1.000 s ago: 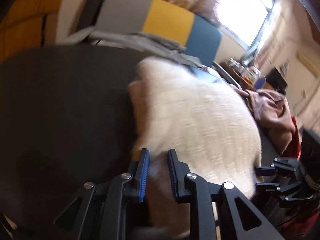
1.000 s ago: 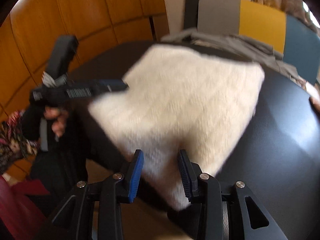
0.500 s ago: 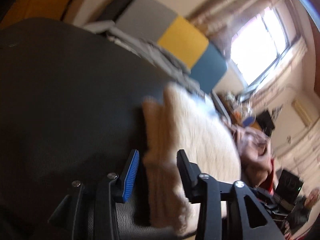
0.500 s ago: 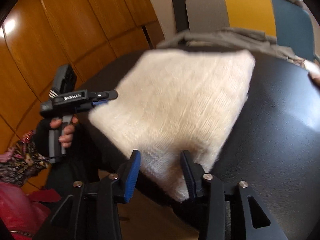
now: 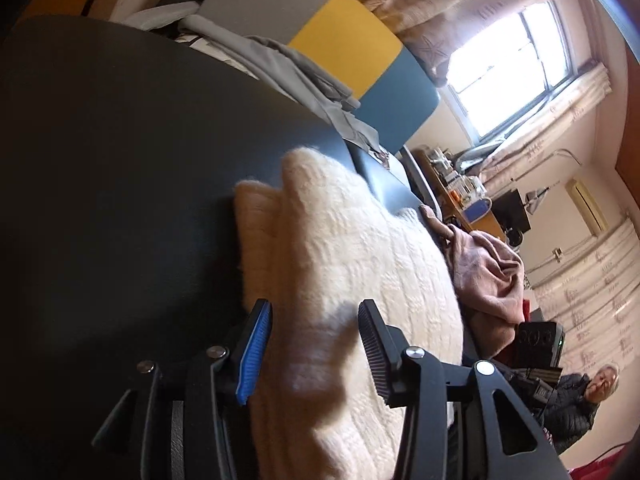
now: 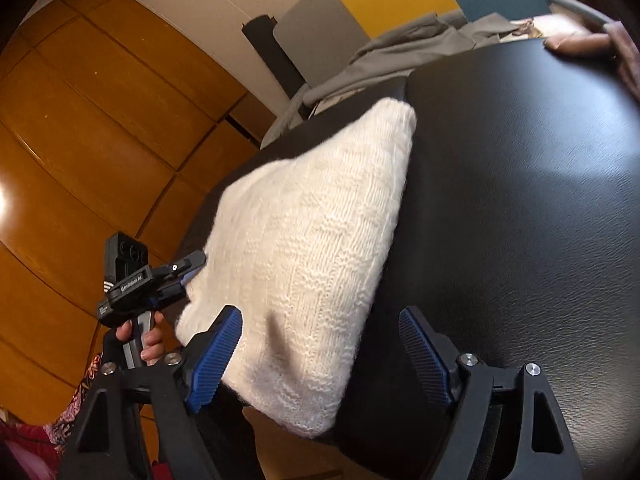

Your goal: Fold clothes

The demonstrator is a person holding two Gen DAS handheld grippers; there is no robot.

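Observation:
A white knit sweater [image 5: 352, 256] lies folded on the black table [image 5: 120, 160], its near corner [image 6: 304, 412] hanging over the table edge. My left gripper [image 5: 314, 344] is open, its fingers standing either side of the sweater's near edge without pinching it. In the right wrist view the sweater [image 6: 312, 232] stretches away from my right gripper [image 6: 320, 356], which is open wide with the corner lying loose between its fingers. The left gripper [image 6: 188, 268] shows there at the sweater's left edge, held by a hand [image 6: 140, 340].
A chair [image 5: 340, 32] with a grey, yellow and blue back stands behind the table with a grey garment [image 5: 288, 56] draped over it. A pinkish-brown garment [image 5: 488, 272] lies heaped at the table's right. Wooden wall panels [image 6: 80, 140] are on the left. A person [image 5: 580, 396] is at the lower right.
Both grippers have opened wider, the right one most, and let the sweater go. The sweater has settled flatter on the table, and both views have tilted.

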